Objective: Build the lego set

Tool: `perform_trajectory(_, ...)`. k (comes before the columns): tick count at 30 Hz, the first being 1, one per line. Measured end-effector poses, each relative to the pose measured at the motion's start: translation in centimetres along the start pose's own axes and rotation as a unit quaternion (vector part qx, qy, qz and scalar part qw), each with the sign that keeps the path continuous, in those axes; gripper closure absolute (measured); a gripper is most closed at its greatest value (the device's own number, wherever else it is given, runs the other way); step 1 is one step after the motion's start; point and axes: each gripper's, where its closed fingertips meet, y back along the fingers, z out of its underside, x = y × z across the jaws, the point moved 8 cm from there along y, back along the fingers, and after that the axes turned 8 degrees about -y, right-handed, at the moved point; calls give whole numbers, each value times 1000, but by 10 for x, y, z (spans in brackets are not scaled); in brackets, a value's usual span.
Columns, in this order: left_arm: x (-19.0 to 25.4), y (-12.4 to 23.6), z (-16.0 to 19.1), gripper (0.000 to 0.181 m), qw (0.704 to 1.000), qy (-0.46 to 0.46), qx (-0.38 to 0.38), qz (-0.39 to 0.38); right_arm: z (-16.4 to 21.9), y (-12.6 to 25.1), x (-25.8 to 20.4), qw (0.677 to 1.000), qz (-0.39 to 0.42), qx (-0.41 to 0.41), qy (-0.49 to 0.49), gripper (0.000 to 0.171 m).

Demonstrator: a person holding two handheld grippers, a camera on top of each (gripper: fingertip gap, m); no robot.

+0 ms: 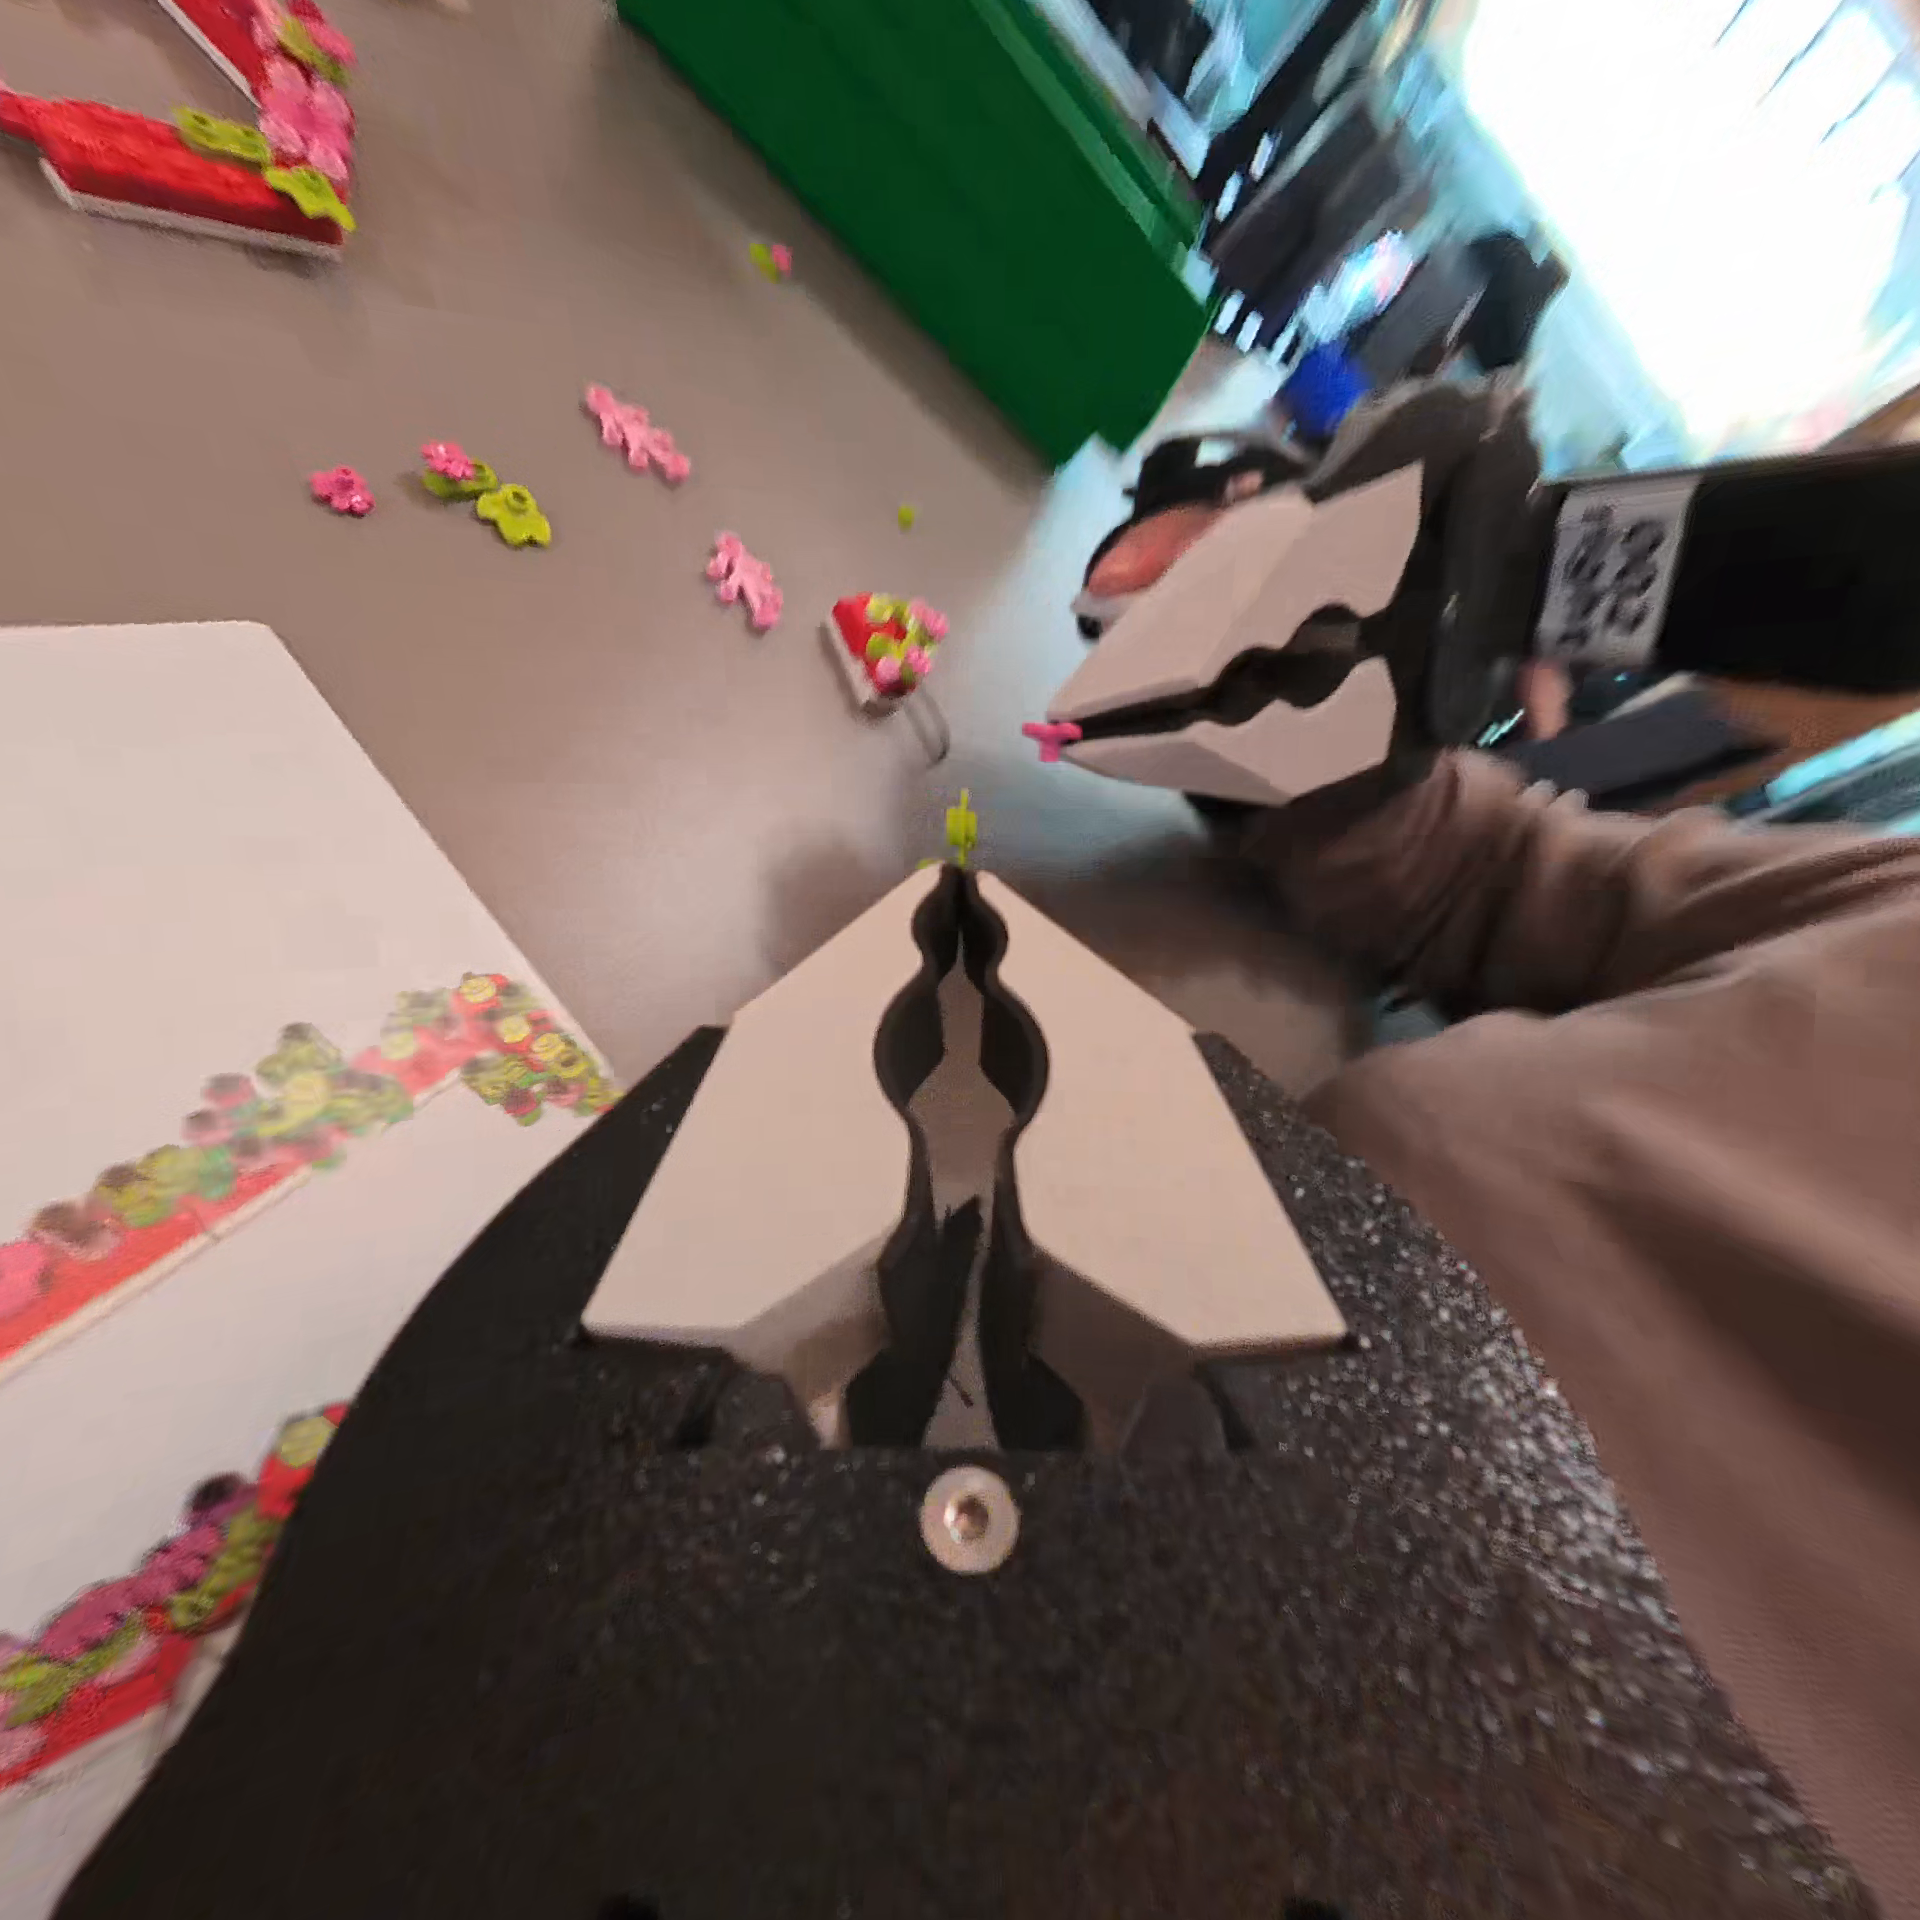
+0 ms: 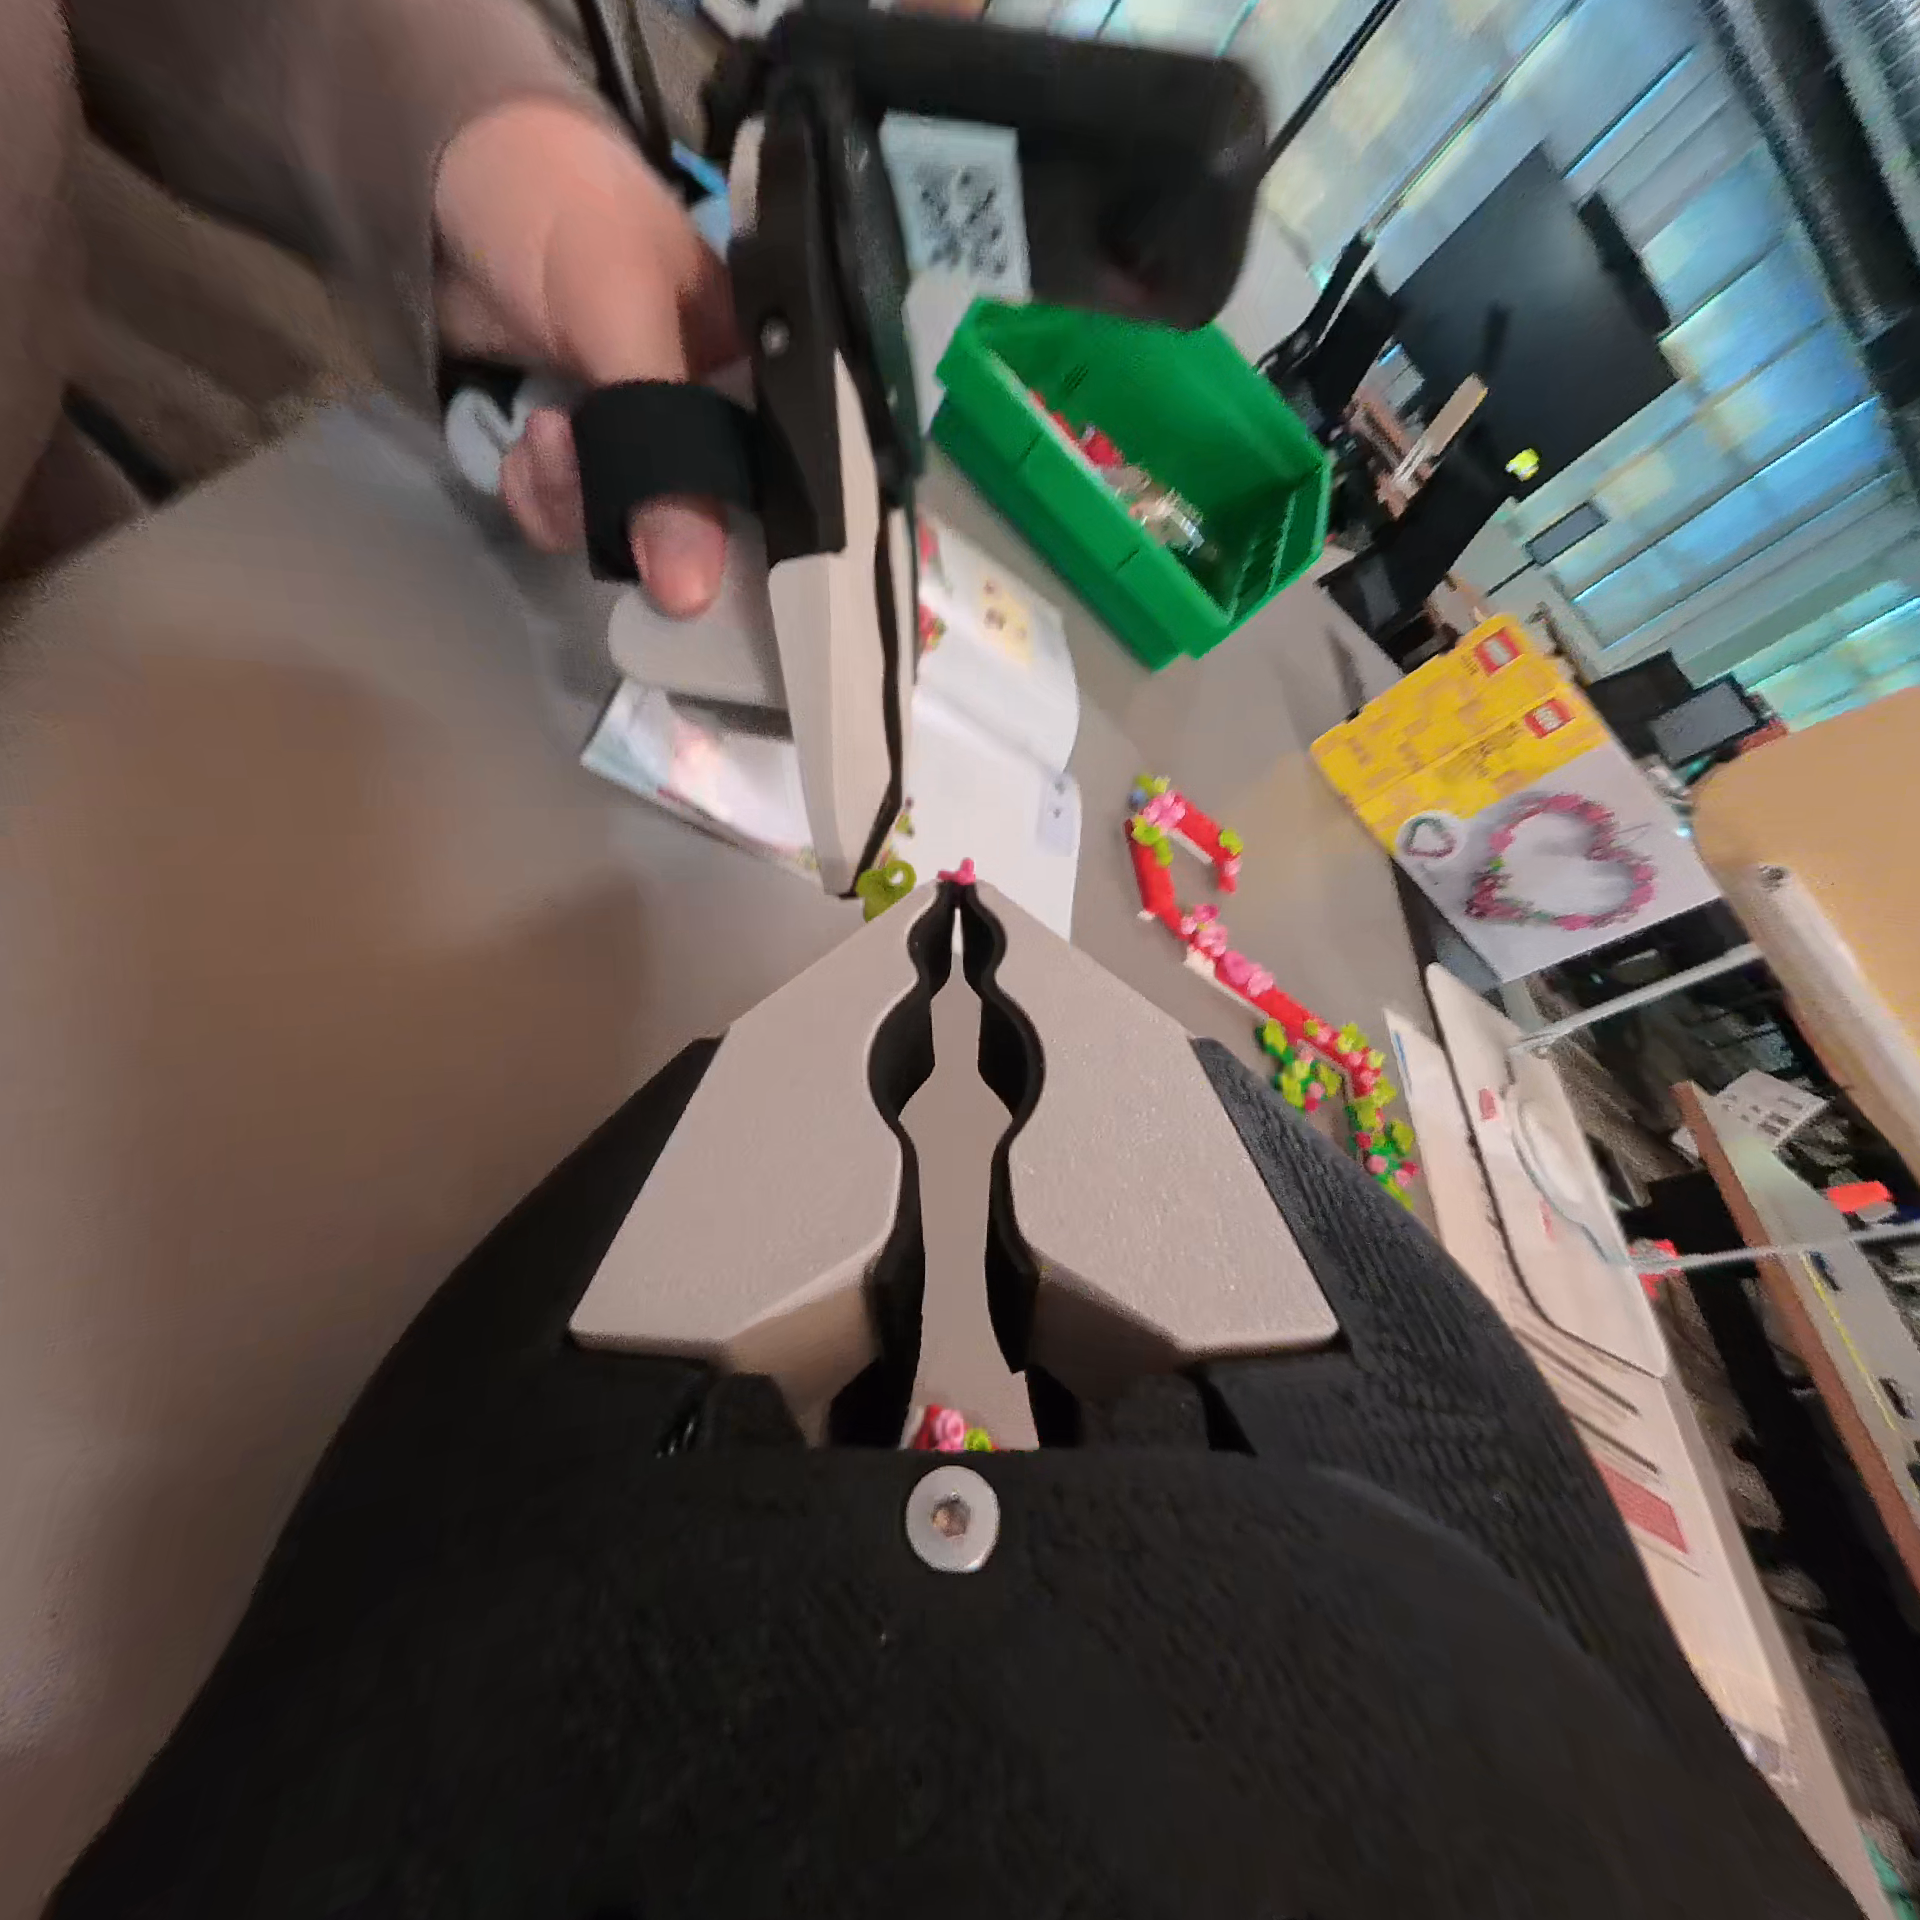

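Lego pieces are held at both tool tips, raised above the grey table (image 1: 644, 665). I read my left gripper (image 1: 958, 871) as closed on a lime green leaf piece (image 1: 961, 821), which projects just past the fingertips. My right gripper (image 2: 958, 896) is closed on a small pink flower piece (image 2: 958, 871), pinched at the very tip. In the left wrist view the right gripper (image 1: 1070, 729) enters from the right side, with its flower piece (image 1: 1049, 734) near the leaf piece but not touching it. In the right wrist view the two pieces sit just beside each other, and I cannot tell whether they make contact.

The partly built red heart frame (image 1: 197, 135) lies toward the table's far left area, trimmed with pink and lime parts. A small red sub-assembly (image 1: 888, 644) rests close to the table's near edge. Loose pink flowers (image 1: 636, 431) and a lime leaf (image 1: 514, 514) are scattered across the middle of the table, well apart from one another, leaving bare surface between them. The white instruction booklet (image 1: 187, 831) covers the near left part. The green bin (image 2: 1132, 478) stands at the far edge, and the yellow set box (image 2: 1496, 769) sits at the table's right edge. A person's sleeve (image 1: 1558, 1039) fills the space to the right of my left gripper.
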Motion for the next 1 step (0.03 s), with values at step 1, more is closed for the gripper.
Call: perform_trajectory(1, 3, 3, -1, 181, 999, 26, 30, 12, -7, 2, 1, 1000, 2, 10, -4, 171)
